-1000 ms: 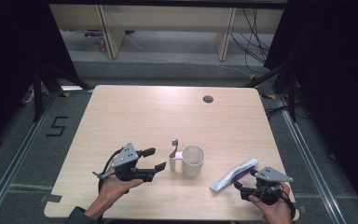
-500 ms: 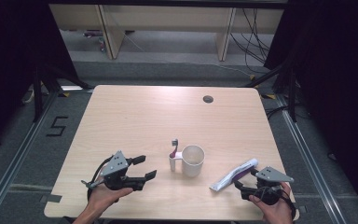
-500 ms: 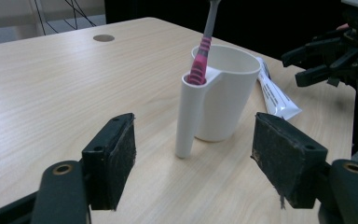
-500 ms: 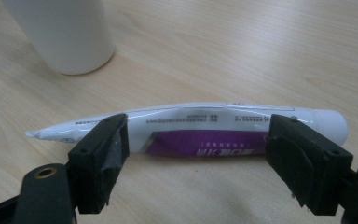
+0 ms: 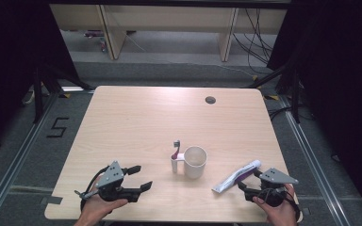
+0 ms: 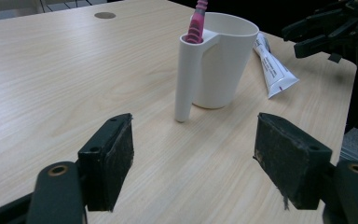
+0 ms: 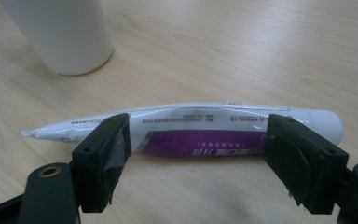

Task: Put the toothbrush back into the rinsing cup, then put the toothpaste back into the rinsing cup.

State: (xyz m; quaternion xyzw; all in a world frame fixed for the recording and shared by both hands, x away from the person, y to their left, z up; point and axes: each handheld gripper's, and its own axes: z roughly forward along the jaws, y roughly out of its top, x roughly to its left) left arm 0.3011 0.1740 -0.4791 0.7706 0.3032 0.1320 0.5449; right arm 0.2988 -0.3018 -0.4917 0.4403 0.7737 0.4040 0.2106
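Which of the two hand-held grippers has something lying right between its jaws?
The right hand-held gripper: the purple-and-white toothpaste tube lies just beyond its open jaws. The left hand-held gripper has bare table ahead, short of the white cup.

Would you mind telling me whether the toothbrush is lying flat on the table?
No, the toothbrush stands upright in the hollow handle of the white cup.

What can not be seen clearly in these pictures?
- Small print on the white and purple toothpaste tube: right gripper view, too small and blurred.
- Head of the pink toothbrush: left gripper view, cut off by the top edge.
- Inside of the white plastic cup: high view, too small.
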